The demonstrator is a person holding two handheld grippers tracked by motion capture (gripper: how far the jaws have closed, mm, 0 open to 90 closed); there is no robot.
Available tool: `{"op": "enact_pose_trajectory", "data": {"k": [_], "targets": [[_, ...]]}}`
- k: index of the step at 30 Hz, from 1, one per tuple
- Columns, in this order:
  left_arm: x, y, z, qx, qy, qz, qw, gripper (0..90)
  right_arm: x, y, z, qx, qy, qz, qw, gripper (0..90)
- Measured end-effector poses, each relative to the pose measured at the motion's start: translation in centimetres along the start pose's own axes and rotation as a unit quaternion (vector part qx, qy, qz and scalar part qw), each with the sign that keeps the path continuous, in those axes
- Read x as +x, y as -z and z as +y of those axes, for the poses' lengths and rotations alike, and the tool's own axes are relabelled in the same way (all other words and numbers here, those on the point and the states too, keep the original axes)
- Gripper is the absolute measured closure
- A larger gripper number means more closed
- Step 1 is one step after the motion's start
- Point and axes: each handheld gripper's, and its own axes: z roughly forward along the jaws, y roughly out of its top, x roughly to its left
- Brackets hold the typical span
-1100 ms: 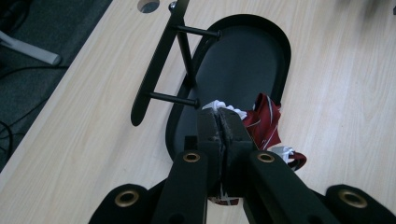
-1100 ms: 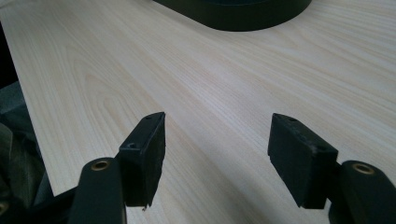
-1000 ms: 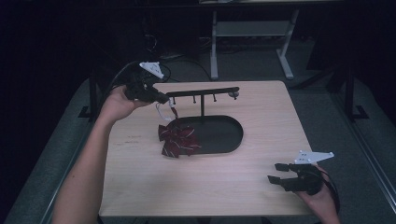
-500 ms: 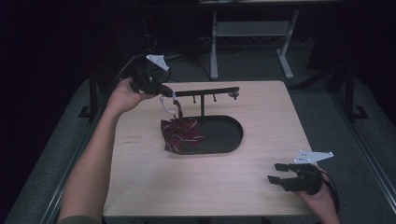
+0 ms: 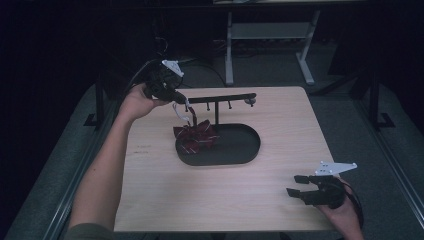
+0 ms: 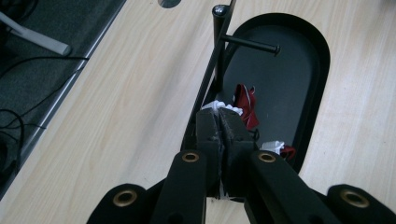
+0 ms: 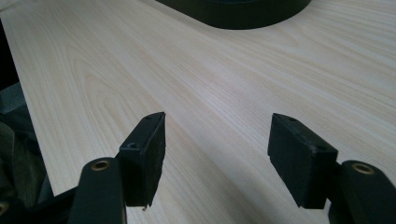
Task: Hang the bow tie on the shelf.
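L gripper [image 5: 184, 101] raised over rack's [image 5: 218, 100] L end, jaws clamped on white strap of red bow [image 5: 194, 136]. R gripper [image 5: 299, 185] rested low at table's [image 5: 210, 200] near-R corner, jaws held apart.

No legible txt, labels or nos. anywhere.

The right gripper [image 7: 217, 161] hung low over the pale wooden table [image 7: 140, 70], its two black jaws standing wide apart with bare wood grain between them. Neither pad touched anything. Beyond the jaws, at the far side of the table, lay the curved rim of a black tray [image 7: 243, 14], well apart from the gripper. To the left of the jaws the table's edge ran out, with dark floor [image 7: 11, 135] below it.
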Motion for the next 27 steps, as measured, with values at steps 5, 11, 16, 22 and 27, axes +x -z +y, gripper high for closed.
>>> {"op": "enact_pose_trajectory", "data": {"k": [5,11,16,22,27], "targets": [[-0.07,-0.28,0.12,0.001,-0.004,0.005,1.0,87.3,0.0,0.0,0.01,0.0,0.001,0.0,1.0,36.4],[-0.01,-0.61,0.06,0.007,-0.004,0.009,0.9999,84.3,0.01,0.01,0.02,0.0,0.001,0.0,1.0,36.4],[-0.06,-0.7,-0.22,0.01,-0.004,0.012,0.9999,80.4,0.0,0.02,-0.02,0.001,0.001,0.001,1.0,36.4],[-0.05,-0.62,-0.58,0.009,0.002,0.012,0.9999,78.4,0.07,-0.04,0.01,0.002,-0.001,0.003,1.0,36.4],[-0.14,-0.21,-0.67,0.005,0.0,0.011,0.9999,77.6,0.03,-0.07,0.01,0.004,-0.001,0.004,1.0,36.4]]}}
